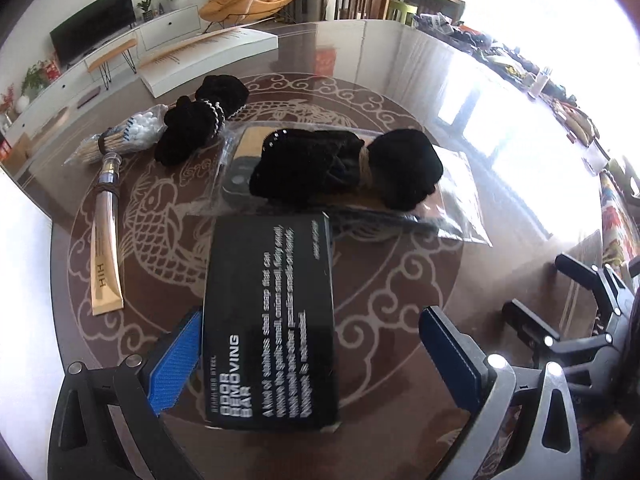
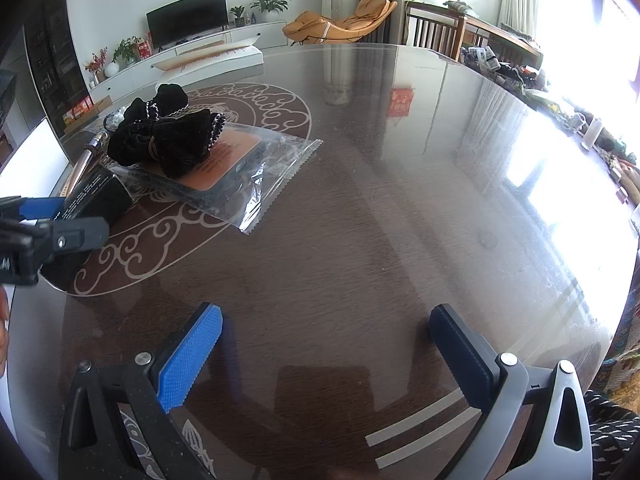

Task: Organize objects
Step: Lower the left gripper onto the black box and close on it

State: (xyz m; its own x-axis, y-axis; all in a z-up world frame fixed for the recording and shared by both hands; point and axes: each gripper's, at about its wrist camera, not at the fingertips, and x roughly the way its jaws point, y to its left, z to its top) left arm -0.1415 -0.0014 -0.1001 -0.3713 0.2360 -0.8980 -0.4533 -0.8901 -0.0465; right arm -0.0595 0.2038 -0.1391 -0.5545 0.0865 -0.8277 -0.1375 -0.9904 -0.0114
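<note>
Black cardboard, white lettering: the odor-removing bar box (image 1: 270, 320) sits low in the centre of my left wrist view, lying flat on the table (image 1: 400, 272) between the fingers of my left tongs (image 1: 310, 350). Those tongs are spread wide; the blue pad at the lower left looks to be against the box's side, while the pad at the lower right stands well clear of it, so nothing is clamped.

Just beyond the box's far end lies a black velvet scrunchie bundle (image 1: 344, 168), resting on a clear zip bag (image 1: 456, 196) with an orange card inside. Further toward the upper left of the frame is a second black scrunchie bundle (image 1: 200, 128), then a packet of cotton swabs (image 1: 124, 134) and a cream tube (image 1: 105, 248) pointing down the left side.

In the right wrist view my right tongs (image 2: 326, 354) hover low over bare glossy table (image 2: 400, 200) at the bottom of the frame, fingers parted wide with nothing between them. The left tongs (image 2: 48, 220) and the box (image 2: 96, 200) show at that frame's left edge, with the scrunchie bundle (image 2: 168, 144) and zip bag (image 2: 256, 176) above them.
</note>
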